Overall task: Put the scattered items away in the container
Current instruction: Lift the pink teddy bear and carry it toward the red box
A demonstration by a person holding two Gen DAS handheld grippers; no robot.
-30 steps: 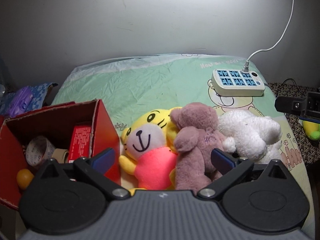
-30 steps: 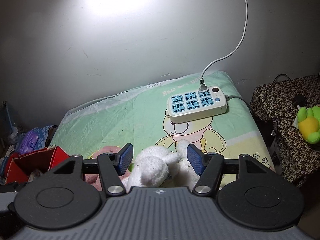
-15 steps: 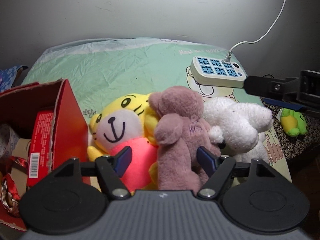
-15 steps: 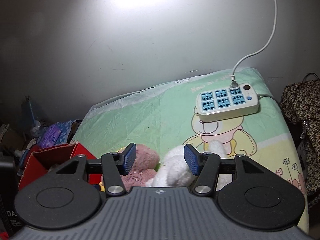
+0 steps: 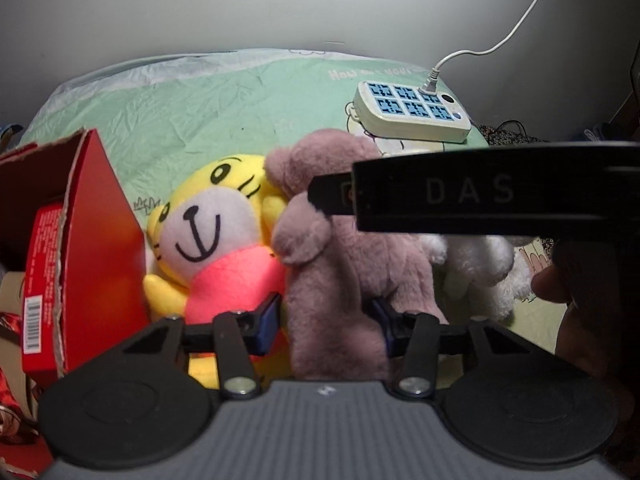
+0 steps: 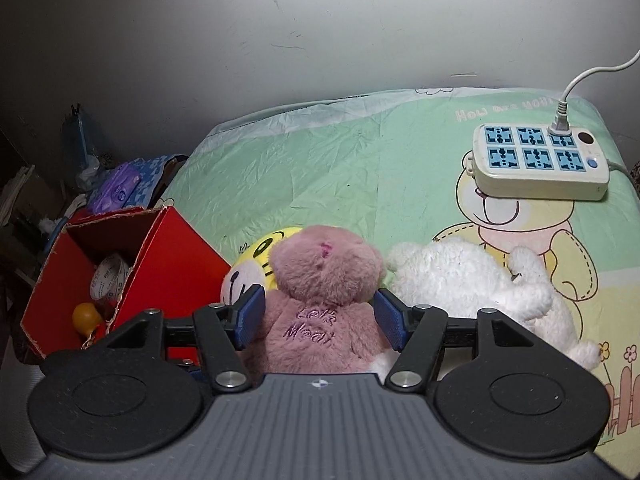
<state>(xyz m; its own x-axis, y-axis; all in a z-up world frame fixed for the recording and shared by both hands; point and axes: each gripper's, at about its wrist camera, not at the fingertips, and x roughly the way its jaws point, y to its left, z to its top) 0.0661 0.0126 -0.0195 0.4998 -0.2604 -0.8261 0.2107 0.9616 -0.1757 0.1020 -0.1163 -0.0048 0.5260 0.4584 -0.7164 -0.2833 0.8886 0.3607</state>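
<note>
Plush fills the middle of both views: a mauve-pink furry teddy bear (image 6: 324, 300) sits upright on the green cartoon-print bed sheet (image 6: 320, 168), its back to the right wrist camera, with purple embroidered script there that reads roughly "Let's Meet". The right gripper (image 6: 320, 318) has its blue-padded fingers (image 6: 250, 316) on either side of the bear's shoulders, close against the fur; whether they are actually squeezing it I cannot tell. From the other side, the left gripper (image 5: 326, 322) has its fingers spread with the bear's lower body (image 5: 340, 280) between them, the pads sitting just off the fur.

Pressed against the bear is a yellow tiger plush in a pink top (image 5: 212, 248), face towards the left camera, and on the bear's other side lies a white fluffy plush animal (image 6: 480, 284), touching it.

Just beside the tiger stands an open red cardboard box with torn edges (image 6: 168, 264). Inside it I can see a roll of printed tape (image 6: 108, 276), a small orange ball (image 6: 84, 314) and, in the left view, a red packet with a barcode (image 5: 40, 280).

Farther up the bed, well apart from the toys, rests a cream power strip with six blue sockets (image 6: 538, 164), a white cable (image 6: 576, 84) plugged into it. The sheet's print reads "How are you". The right gripper's black body crosses the left view, lettered "DAS" (image 5: 468, 192).
</note>
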